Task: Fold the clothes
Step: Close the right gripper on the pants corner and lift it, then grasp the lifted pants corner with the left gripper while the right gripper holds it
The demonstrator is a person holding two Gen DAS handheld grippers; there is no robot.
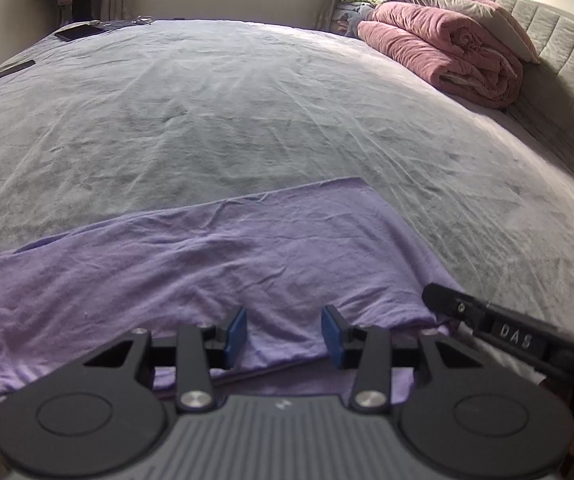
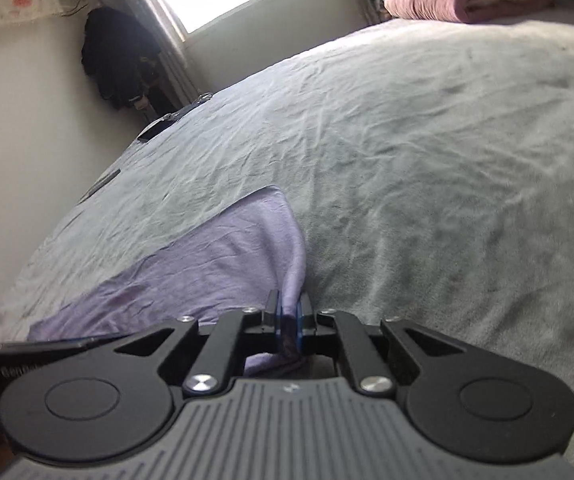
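Left hand-held gripper hovering over near edge of purple cloth, blue pads apart, nothing between. Right hand-held gripper clamped on a bunched edge of cloth at its right side, fabric pulled up in a ridge from the pinch. Cloth lying on bed near its front edge, mostly flat, creased, looks at least once folded into a long band; layers at near edge suggest doubling, count unclear. Probably early-to-mid: next fold just being picked up, further folds and smoothing left. Beyond: pink quilt rolled by headboard, dark phone-like thing at far corner. Garment type unreadable; left end cut off by frame; near hem hidden under gripper bodies; right view blurred.
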